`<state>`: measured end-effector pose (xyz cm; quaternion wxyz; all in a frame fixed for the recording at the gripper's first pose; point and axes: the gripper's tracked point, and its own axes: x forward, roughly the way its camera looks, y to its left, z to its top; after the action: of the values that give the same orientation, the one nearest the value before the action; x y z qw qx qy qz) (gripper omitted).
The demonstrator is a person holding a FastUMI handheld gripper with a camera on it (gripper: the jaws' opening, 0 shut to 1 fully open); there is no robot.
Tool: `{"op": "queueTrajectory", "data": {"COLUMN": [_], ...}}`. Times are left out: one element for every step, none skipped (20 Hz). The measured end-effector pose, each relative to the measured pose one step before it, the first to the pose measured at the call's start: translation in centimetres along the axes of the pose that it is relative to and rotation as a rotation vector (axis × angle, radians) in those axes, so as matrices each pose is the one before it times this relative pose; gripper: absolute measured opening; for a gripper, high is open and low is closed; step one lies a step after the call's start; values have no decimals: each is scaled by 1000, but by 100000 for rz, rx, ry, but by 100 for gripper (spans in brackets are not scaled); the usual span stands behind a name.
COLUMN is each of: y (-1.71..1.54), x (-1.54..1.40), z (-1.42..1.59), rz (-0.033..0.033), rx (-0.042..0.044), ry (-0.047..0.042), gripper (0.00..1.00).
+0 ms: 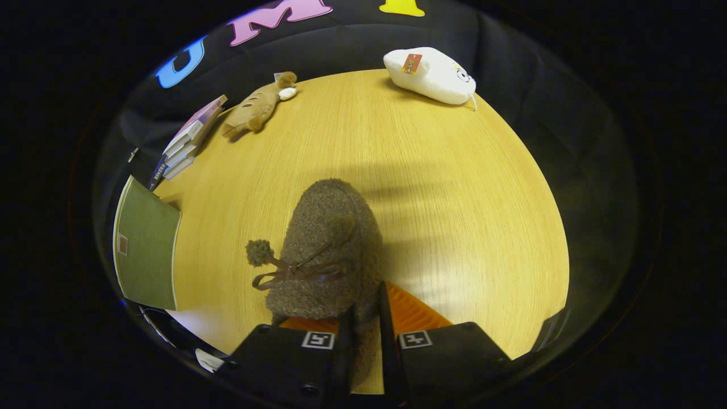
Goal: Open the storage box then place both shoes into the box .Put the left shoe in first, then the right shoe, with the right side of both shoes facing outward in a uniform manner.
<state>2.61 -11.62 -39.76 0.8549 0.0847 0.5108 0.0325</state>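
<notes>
A fuzzy brown shoe (329, 250) with a ribbon bow and two pom-poms hangs above the wooden table (454, 187), toe pointing away from me. My gripper (363, 318) is shut on the shoe's rear edge, with the fuzzy fabric pinched between both fingers. The shoe casts a shadow on the table beyond it. The shoe's heel end is hidden behind my fingers.
A green flat lid or box panel (146, 250) lies to the left of the shoe. Beyond it are stacked books (184, 142), a tan plush animal (255, 108), and a white plush toy (431, 74) at the table's far edge.
</notes>
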Motion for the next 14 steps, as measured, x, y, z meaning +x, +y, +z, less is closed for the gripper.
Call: {"op": "queueTrajectory", "data": {"y": [-79,65,-131,-53,48,199,288,515,472,751,1042,1224,1218,1435], "x": [-38,67,-85,-85,-231,-384,-694,-994,-1109,-1074,-1093,-1006,-942,-917], "z": [6,-15,11,235,-20,42,262,209,239,312,207,134,238,296], "rz": [-328,560,121,65,447,834,244,-415,-634,-173,432,383,96,274], "rx": [402,886,720,1419,1062,1437,2605,2766,2775,2862,2360,1800,1612,1445], "ry": [226,683,738,-502,146,-20,-925,-1116,-1297,-892,-826,-761,-1093,-1505], "gripper": [20,16,16,12,11,8,8,8,8,8,8,8,8,8]}}
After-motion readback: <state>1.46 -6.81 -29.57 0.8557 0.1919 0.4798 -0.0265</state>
